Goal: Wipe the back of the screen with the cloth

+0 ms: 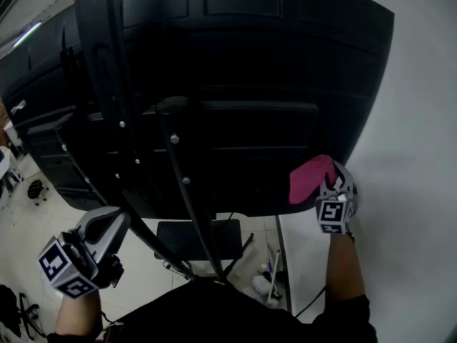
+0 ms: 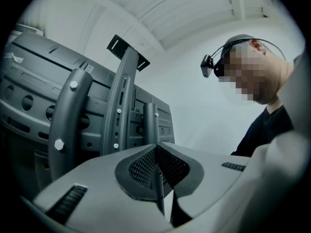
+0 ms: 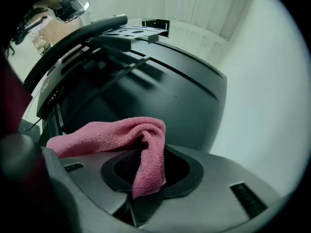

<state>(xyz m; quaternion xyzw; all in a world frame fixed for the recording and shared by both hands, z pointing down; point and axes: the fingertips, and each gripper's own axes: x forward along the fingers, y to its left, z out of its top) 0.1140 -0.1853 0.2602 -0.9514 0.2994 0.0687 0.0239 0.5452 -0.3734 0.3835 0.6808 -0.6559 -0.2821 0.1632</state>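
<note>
My right gripper (image 3: 148, 171) clamps the cloth (image 3: 107, 135), which drapes left over my jaws, the screen (image 3: 165, 96) just ahead. My left gripper (image 2: 156, 149) is pressed together, empty, the stand (image 2: 121, 106) ahead.

fuzzy pink cloth (image 3: 121, 135), matt black plastic screen back (image 3: 165, 101)

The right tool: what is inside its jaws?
A pink cloth is pinched inside the right tool, one end hanging out, the rest bunched to the left. It covers where the pads meet, so that contact cannot be seen.
</note>
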